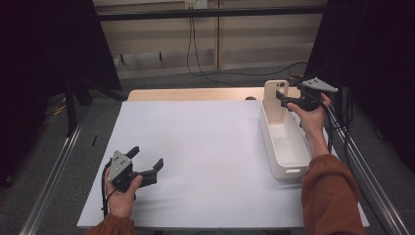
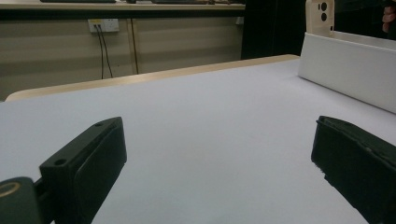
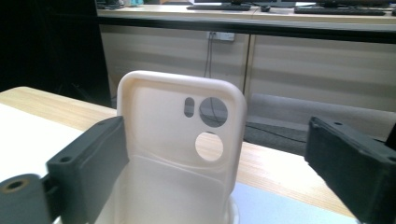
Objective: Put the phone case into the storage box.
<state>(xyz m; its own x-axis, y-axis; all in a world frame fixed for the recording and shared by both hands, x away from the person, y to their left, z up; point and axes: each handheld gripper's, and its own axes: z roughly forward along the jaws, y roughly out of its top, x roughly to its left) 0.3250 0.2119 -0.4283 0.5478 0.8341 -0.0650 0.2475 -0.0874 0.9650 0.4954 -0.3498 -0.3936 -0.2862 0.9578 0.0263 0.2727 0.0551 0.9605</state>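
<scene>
A cream phone case (image 1: 275, 100) with round camera cut-outs stands upright at the far end of a white bin (image 1: 266, 133). My right gripper (image 1: 284, 100) is at the case, held from the right side of the bin. In the right gripper view the case (image 3: 159, 121) stands between the jaws of that gripper (image 3: 215, 135); the left jaw is close to its edge and the right jaw is well clear, so the gripper is open. My left gripper (image 1: 147, 156) rests low over the white sheet at the near left, open and holding nothing (image 2: 217, 140).
A white sheet (image 1: 205, 147) covers most of the wooden table (image 1: 195, 94). The bin (image 2: 345, 70) runs along the sheet's right side, with the case (image 2: 320, 16) rising above its far end. Metal rails flank the table, and cables hang on the far wall.
</scene>
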